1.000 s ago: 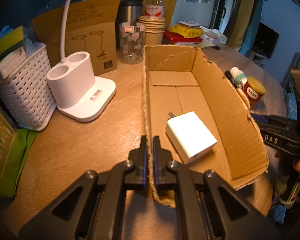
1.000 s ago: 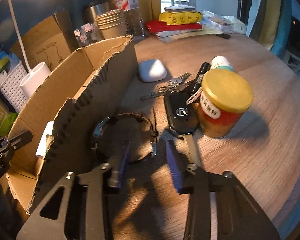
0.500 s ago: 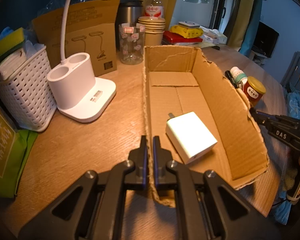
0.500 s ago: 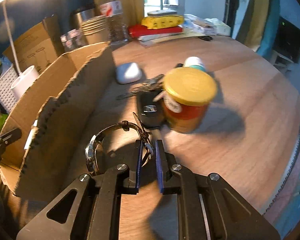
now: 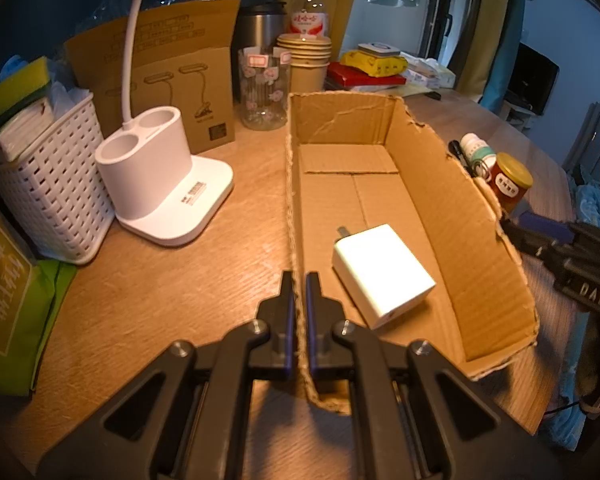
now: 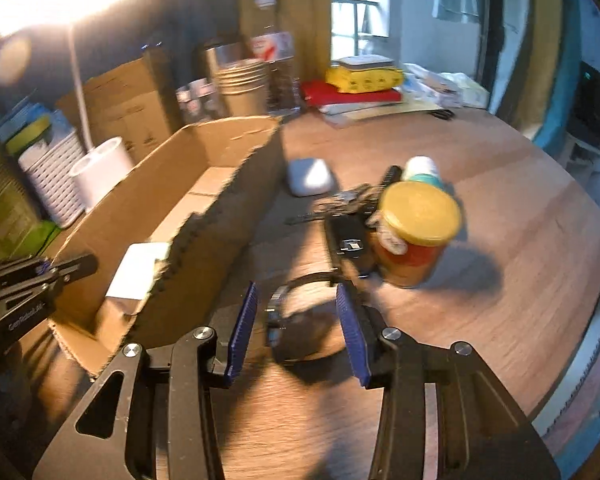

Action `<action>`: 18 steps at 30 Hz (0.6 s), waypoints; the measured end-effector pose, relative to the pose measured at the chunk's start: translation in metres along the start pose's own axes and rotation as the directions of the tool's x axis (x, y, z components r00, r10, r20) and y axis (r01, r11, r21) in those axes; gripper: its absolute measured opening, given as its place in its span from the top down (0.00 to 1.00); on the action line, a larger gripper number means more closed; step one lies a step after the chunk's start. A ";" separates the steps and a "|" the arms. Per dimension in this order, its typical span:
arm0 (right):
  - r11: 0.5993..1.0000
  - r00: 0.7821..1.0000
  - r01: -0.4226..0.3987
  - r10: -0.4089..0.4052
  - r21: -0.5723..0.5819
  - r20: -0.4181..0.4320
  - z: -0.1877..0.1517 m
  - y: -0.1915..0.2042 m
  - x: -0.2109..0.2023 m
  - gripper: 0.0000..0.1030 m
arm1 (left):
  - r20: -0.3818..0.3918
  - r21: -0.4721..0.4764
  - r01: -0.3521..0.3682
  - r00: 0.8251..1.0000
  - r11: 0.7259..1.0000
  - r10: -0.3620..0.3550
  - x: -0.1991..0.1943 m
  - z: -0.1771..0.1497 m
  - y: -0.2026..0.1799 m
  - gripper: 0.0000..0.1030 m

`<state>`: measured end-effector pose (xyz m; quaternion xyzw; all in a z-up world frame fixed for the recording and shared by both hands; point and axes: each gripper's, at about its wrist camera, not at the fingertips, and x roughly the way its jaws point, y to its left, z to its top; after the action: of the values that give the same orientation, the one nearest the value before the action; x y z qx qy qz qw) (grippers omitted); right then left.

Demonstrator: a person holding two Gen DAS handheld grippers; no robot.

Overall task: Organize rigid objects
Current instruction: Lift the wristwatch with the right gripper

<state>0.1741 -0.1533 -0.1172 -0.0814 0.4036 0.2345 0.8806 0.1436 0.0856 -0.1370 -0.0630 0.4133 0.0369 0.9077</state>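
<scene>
- The wooden table (image 5: 148, 280) carries everything, lit warm by a lamp at the left.
- An open cardboard box (image 5: 452, 216) lies lengthwise on it; its near left wall sits between the left gripper (image 5: 300, 292) fingers, which are pinched together on that cardboard edge.
- The right gripper (image 6: 296, 308) hangs outside the box's right wall with its blue-padded fingers spread wide, holding nothing.
- A white basket (image 5: 48, 184) and a white lamp base (image 5: 160, 184) stand left of the box, well apart from the task's things.
- A white charger block (image 5: 380, 272) lies on the box floor, near the front end.
- A jar with a yellow lid (image 6: 416, 232) stands upright on the table right of the box, with a black car key (image 6: 348, 236) just beside it (other keys and a small bottle behind are blurred).
- A wristwatch (image 6: 300, 320) lies on the table between the right gripper's open fingers, outside the box; I cannot tell whether either pad touches it.
</scene>
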 end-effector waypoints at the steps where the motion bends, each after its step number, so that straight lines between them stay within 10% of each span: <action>1: 1.000 1.000 -0.007 0.007 -0.005 -0.006 -0.001 0.003 0.003 0.58 | 0.000 0.000 0.000 1.000 1.000 0.000 0.000 0.000 0.000 0.95; 9: 1.000 0.998 -0.012 0.011 -0.019 -0.058 -0.006 0.008 0.026 0.58 | 0.000 0.000 0.000 1.000 1.000 0.000 0.000 0.000 0.000 0.95; 18: 0.999 0.997 -0.010 0.006 -0.051 -0.078 -0.009 0.011 0.031 0.89 | 0.000 -0.003 0.002 1.000 1.000 -0.002 0.000 0.000 -0.001 0.95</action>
<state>0.1796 -0.1360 -0.1458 -0.1113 0.4316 0.2449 0.8610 0.1438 0.0850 -0.1369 -0.0648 0.4133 0.0366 0.9075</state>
